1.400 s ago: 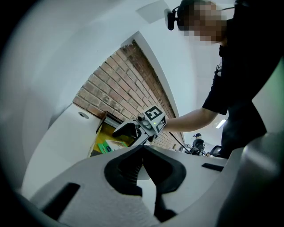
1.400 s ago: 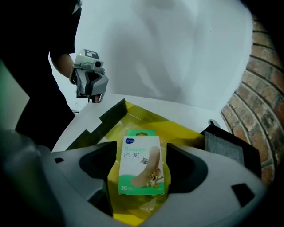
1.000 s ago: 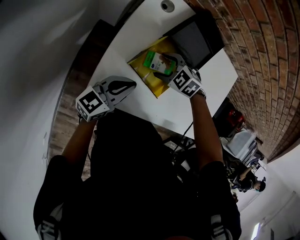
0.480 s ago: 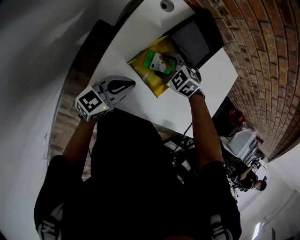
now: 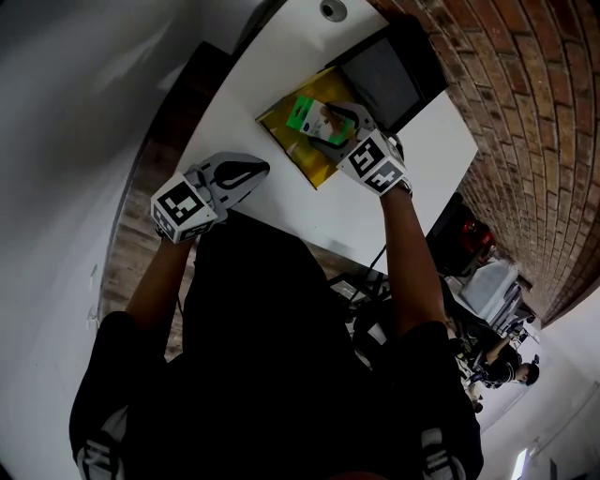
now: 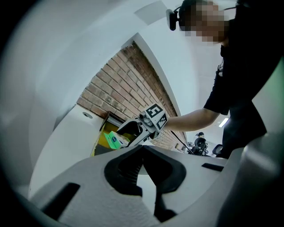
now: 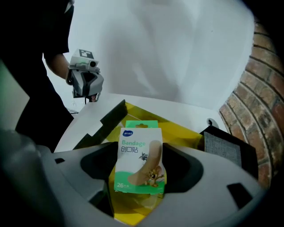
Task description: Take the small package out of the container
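The small package (image 7: 140,159) is a green and white bandage box. It stands upright between the jaws of my right gripper (image 7: 141,167), which press on its two sides. It hangs just over the open yellow container (image 7: 179,131). From the head view, the right gripper (image 5: 328,127) reaches over the yellow container (image 5: 302,161) with the package (image 5: 311,116) at its tips. My left gripper (image 5: 262,169) hovers near the table's front edge, left of the container, its jaws together on nothing. In the left gripper view, the left gripper (image 6: 143,150) faces the package (image 6: 113,140) and the right gripper (image 6: 144,126).
A black tray-like pad (image 5: 386,73) lies just behind the container, toward the brick wall (image 5: 525,112). The container's dark flap (image 7: 105,122) hangs open on its left side. The white table (image 5: 281,52) has a round cable hole (image 5: 335,11) at its far end.
The package has come up a little and tilted in the right gripper, which shifted slightly. The left gripper has stayed where it was.
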A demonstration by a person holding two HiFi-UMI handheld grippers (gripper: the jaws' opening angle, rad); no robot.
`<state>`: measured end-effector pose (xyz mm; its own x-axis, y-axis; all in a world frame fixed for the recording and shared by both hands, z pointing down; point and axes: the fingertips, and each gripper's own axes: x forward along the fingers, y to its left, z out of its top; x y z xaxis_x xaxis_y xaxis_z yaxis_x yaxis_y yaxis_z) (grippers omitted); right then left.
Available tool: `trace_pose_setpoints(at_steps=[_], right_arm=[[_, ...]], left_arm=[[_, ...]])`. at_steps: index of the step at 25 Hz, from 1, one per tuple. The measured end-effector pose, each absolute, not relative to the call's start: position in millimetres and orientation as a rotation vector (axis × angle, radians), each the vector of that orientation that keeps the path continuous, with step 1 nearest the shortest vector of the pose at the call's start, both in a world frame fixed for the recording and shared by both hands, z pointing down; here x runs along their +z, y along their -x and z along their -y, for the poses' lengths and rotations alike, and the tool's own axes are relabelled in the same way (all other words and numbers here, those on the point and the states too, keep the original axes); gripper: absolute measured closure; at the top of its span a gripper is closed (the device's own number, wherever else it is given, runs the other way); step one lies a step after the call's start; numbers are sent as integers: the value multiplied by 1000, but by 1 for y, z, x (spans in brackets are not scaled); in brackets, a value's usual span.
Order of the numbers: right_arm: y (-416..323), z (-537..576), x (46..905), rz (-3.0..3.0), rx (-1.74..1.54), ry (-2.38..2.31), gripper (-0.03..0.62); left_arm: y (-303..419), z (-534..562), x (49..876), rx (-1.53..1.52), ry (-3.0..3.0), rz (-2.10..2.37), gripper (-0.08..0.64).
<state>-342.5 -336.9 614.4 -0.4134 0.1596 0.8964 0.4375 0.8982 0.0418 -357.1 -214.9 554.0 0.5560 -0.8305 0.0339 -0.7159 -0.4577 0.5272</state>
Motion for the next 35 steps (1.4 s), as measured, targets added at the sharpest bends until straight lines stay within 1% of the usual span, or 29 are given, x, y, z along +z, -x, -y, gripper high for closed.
trace_pose_setpoints(at_steps=[9, 15, 21, 26, 30, 35], right_arm=[[333, 324, 555, 2184, -301, 361, 281], [310, 313, 489, 2363, -325, 322, 282], [275, 306, 407, 2618, -283, 244, 284], [225, 297, 343, 2820, -223, 183, 284], [154, 302, 276, 2963, -107, 142, 284], [76, 287, 251, 3109, 68, 41, 284]], left_arm=[[340, 195, 531, -289, -2311, 1312, 545], [318, 187, 497, -267, -2351, 1370, 545], [294, 192, 454, -208, -2460, 1400, 545], [269, 193, 414, -150, -2527, 1404, 545], [224, 202, 356, -116, -2547, 1416, 545], [176, 199, 325, -76, -2626, 1333, 545]])
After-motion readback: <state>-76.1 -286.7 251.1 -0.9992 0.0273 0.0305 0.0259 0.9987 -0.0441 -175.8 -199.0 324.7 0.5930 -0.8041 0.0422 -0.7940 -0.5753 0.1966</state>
